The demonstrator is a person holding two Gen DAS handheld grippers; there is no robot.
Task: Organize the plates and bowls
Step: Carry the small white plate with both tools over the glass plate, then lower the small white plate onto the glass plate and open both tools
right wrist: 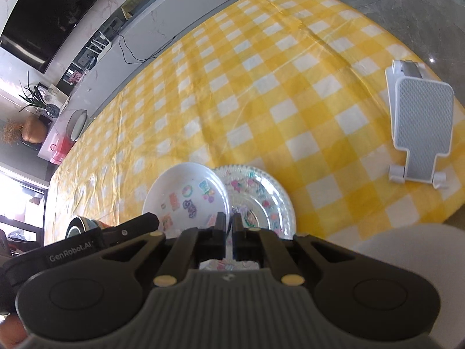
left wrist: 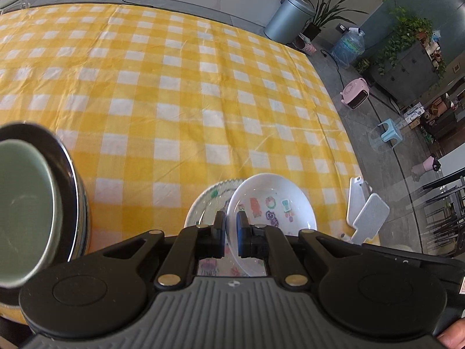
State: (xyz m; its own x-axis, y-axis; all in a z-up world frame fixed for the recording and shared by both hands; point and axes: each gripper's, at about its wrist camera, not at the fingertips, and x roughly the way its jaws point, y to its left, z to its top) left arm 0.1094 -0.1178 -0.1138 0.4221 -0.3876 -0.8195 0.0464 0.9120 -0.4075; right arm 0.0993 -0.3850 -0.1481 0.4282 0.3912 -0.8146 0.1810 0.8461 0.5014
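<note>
**Kid:** Left wrist view first! Up close, the left hand-held gripper [left wrist: 231,221] is pinching the near rim of the white bowl [left wrist: 271,203]. Its jaws are squeezed almost together with the thin rim between them.

**Helper:** Yes. That bowl has little cartoon stickers inside. Just beside it, and partly behind it, is the clear glass plate [left wrist: 203,203] with pictures on it.

**Kid:** And in the right wrist view?

**Helper:** The right hand-held gripper [right wrist: 228,224] is clenched tight on the edge of the glass plate [right wrist: 261,197]. The white bowl [right wrist: 186,195] is on its left, and their rims overlap.

**Kid:** Are they up in the air?

**Helper:** I think so, but I cannot tell for sure. They sit over the near edge of the worktop [left wrist: 180,87] with the yellow checked cloth.

**Kid:** What's a bit farther off?

**Helper:** On the left is a stack of dark dishes [left wrist: 69,192] with a green bowl [left wrist: 26,212] on top. On the right stands a white stand [right wrist: 418,125].

**Kid:** What could go wrong?

**Helper:** Each dish hangs from one thin edge, so it could slip or tip. The two rims might bang together and chip. The bowl could also bump the stack if it swings in too low.
</note>
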